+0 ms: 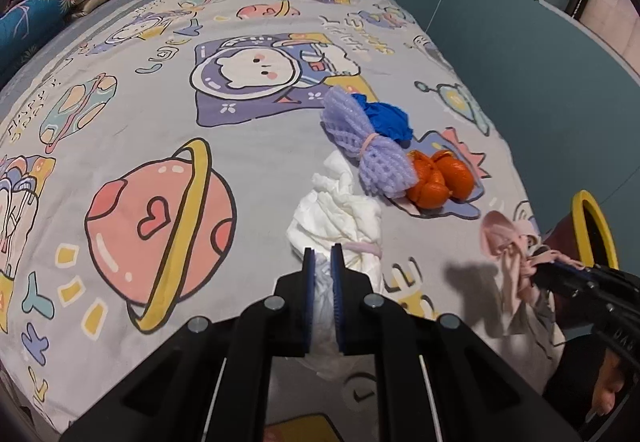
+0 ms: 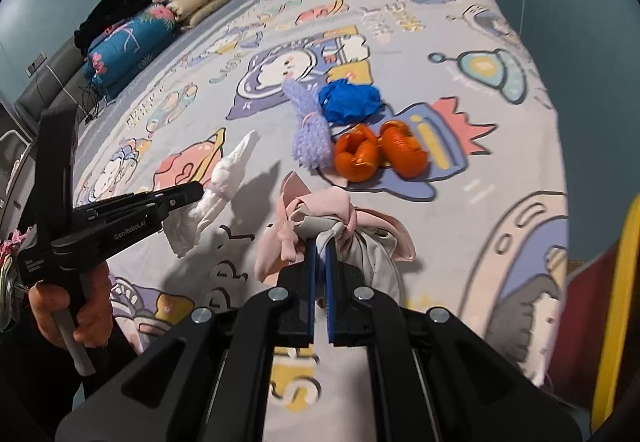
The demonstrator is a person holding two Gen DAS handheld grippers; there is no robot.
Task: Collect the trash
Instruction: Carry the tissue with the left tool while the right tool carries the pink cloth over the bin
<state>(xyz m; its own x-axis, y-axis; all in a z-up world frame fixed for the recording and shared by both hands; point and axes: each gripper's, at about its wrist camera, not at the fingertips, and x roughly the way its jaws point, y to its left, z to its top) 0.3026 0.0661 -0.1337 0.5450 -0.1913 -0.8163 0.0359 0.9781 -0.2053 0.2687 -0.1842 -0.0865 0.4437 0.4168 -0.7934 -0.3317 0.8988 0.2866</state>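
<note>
My left gripper [image 1: 322, 256] is shut on a crumpled white tissue [image 1: 340, 210] and holds it just above the bed; it also shows in the right wrist view [image 2: 224, 178]. My right gripper [image 2: 321, 248] is shut on a pink and white crumpled wrapper [image 2: 320, 218], seen in the left wrist view [image 1: 508, 242] at the bed's right edge. On the bed lie orange peels [image 1: 438, 178] [image 2: 376, 154], a purple foam net [image 1: 364, 146] [image 2: 310, 130] and a blue crumpled piece [image 1: 390, 118] [image 2: 350, 100].
A cartoon-print grey sheet [image 1: 160, 122] covers the bed. Pillows [image 2: 160, 18] lie at the headboard. A yellow-rimmed, dark red bin [image 2: 616, 282] [image 1: 592, 230] stands beside the bed at the right. Teal walls surround the bed.
</note>
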